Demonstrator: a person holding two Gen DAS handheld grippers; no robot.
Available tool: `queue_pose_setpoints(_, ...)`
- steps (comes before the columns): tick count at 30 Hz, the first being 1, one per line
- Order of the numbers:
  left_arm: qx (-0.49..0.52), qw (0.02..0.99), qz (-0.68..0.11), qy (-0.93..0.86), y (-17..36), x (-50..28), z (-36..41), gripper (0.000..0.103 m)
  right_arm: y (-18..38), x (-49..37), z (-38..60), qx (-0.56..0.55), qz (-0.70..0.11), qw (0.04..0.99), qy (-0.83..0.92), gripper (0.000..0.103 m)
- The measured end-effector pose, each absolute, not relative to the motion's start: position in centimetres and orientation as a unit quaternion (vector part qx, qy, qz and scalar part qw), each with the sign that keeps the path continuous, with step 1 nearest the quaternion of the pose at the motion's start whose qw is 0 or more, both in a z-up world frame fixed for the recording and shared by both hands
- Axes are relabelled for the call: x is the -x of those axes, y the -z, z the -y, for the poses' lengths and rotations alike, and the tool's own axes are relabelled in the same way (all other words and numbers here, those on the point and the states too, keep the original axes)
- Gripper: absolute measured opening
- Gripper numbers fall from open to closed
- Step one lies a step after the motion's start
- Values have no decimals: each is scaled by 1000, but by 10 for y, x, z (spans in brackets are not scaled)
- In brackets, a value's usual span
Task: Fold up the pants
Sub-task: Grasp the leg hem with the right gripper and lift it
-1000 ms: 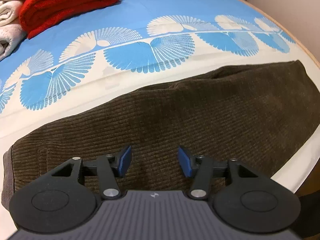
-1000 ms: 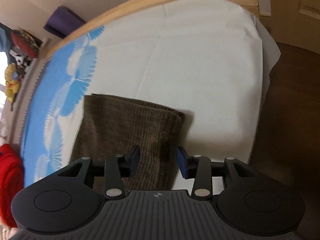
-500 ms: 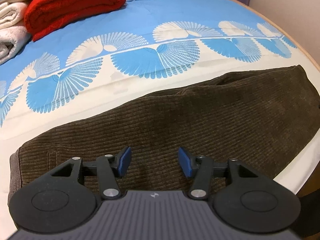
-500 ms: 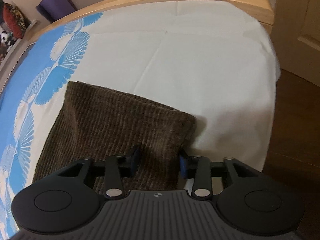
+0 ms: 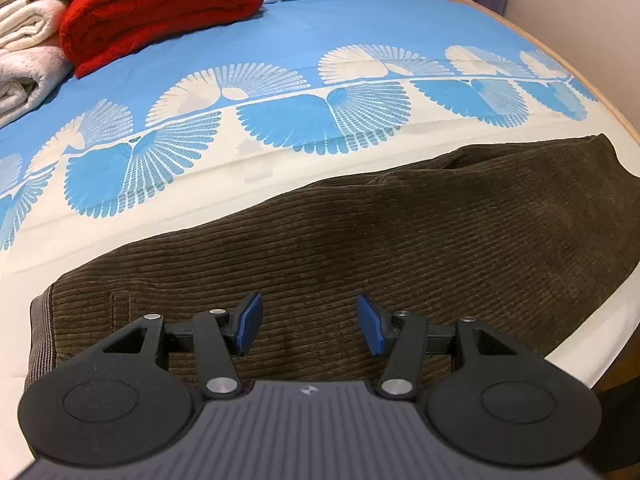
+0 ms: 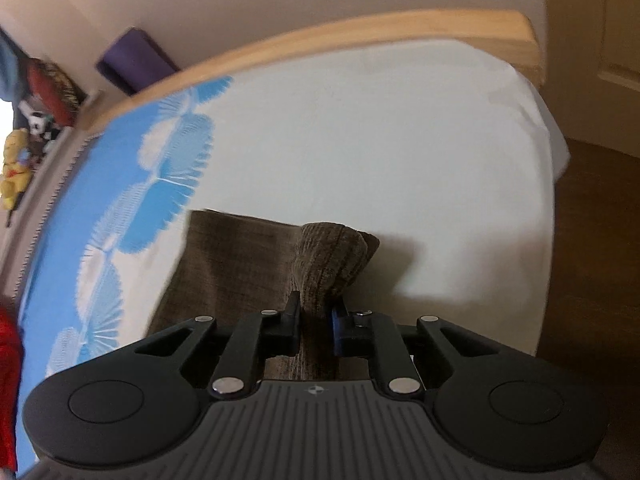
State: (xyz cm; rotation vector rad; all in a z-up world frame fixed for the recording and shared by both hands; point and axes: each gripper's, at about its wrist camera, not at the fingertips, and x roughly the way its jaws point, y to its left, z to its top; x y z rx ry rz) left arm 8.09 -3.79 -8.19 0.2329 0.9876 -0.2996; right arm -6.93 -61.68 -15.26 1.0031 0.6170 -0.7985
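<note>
Brown corduroy pants (image 5: 400, 248) lie flat along the near edge of the bed, waistband at the left in the left wrist view, leg ends at the right. My left gripper (image 5: 310, 326) is open and hovers just above the pants near the waist. In the right wrist view my right gripper (image 6: 316, 318) is shut on the leg end of the pants (image 6: 332, 260), which bunches up between the fingers and lifts off the sheet.
The bed has a blue and white fan-patterned sheet (image 5: 320, 116). A folded red blanket (image 5: 160, 4) and white towels (image 5: 24, 52) lie at the far left. A wooden bed frame (image 6: 360, 36) borders the mattress, with brown floor (image 6: 592, 260) to the right.
My right gripper has closed on the pants' leg end and raised it into a bunch. My left gripper stayed open and drifted slightly over the waist area.
</note>
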Motion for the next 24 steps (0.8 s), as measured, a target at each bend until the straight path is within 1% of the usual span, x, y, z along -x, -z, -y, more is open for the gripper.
queue_pose_setpoints(5, -104, 868, -465, 142, 75, -84, 37, 58, 130, 64, 608, -432, -280, 780, 357, 14)
queue_pose_setpoints(7, -94, 872, -459, 144, 68, -85, 35, 58, 113, 59, 595, -393, -282, 804, 347, 13)
queue_pose_setpoints(9, -83, 876, -452, 144, 61, -86, 31, 58, 87, 46, 573, -323, -281, 845, 320, 13)
queue_pose_setpoints(12, -63, 882, -444, 141, 50, -88, 21, 58, 41, 28, 513, -204, -253, 911, 255, 13)
queue_pose_setpoints(14, -52, 886, -440, 136, 45, -89, 11, 58, 14, 20, 455, -140, -233, 943, 194, 13)
queue_pose_setpoints(17, -31, 890, -438, 121, 41, -91, -8, 58, -11, 19, 366, -64, -211, 970, 104, 13)
queue_pose_setpoints(19, -17, 892, -438, 108, 40, -91, -24, 58, -13, 28, 298, -6, -193, 980, 40, 13)
queue_pose_setpoints(21, -6, 892, -442, 92, 40, -91, -40, 58, -3, 40, 234, 46, -187, 981, -17, 13)
queue_pose_setpoints(23, 11, 888, -454, 75, 43, -92, -58, 58, 20, 48, 180, 92, -203, 973, -64, 14)
queue_pose_setpoints(24, 21, 885, -460, 72, 44, -93, -65, 58, 40, 50, 150, 119, -234, 960, -97, 15)
